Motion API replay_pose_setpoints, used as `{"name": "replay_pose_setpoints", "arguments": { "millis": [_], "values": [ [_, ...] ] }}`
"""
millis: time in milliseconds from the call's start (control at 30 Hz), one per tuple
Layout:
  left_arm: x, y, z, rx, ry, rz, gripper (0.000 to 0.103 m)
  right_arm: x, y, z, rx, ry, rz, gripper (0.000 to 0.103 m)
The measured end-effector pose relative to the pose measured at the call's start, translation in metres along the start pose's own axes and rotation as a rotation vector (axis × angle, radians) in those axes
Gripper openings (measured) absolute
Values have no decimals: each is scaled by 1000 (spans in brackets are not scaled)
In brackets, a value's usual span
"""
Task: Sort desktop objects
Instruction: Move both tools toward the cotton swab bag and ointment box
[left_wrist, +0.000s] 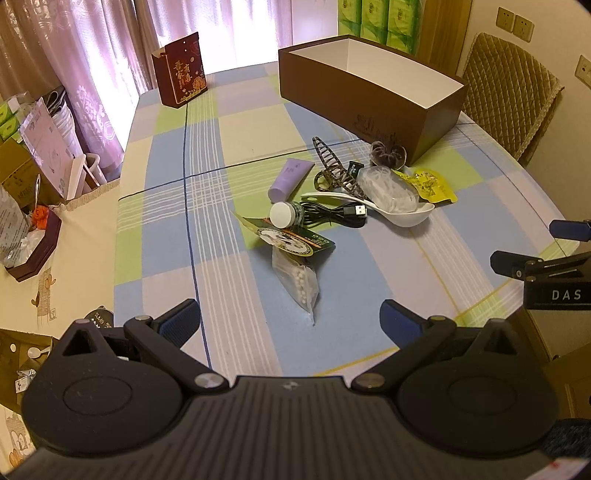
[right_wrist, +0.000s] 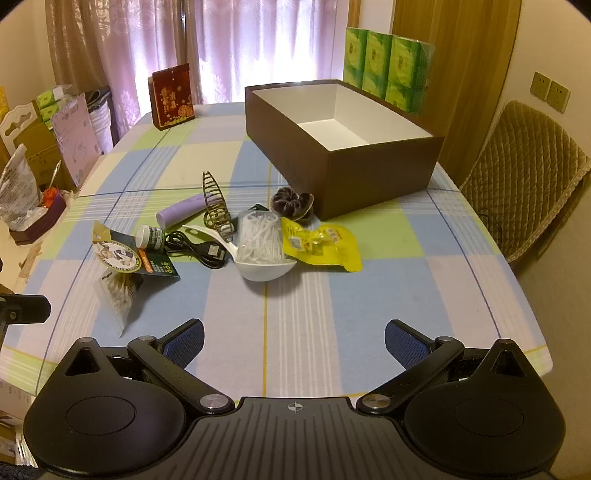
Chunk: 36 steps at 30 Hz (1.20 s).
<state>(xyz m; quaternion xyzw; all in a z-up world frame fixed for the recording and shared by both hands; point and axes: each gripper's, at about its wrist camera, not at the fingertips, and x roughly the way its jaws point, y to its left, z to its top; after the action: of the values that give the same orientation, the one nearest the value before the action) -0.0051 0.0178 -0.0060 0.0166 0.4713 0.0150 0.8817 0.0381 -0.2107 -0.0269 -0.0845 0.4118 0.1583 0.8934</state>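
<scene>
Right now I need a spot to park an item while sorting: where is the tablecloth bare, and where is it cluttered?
Bare: the strip between both open grippers and the white spoon; the far-left cloth between the red gift bag and the purple tube. The brown box is empty. Crowded: from the cotton swab bag to the yellow snack packet.
</scene>
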Motion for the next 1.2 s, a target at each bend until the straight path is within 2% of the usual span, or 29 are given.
{"name": "replay_pose_setpoints", "arguments": {
  "millis": [1000, 1200],
  "values": [
    [25, 8, 3, -30, 61, -32, 102, 19, -8, 5, 28, 42, 32, 101],
    [31, 12, 6, -45, 71, -18, 102, 24, -11, 10, 27, 48, 43, 101]
  ]
}}
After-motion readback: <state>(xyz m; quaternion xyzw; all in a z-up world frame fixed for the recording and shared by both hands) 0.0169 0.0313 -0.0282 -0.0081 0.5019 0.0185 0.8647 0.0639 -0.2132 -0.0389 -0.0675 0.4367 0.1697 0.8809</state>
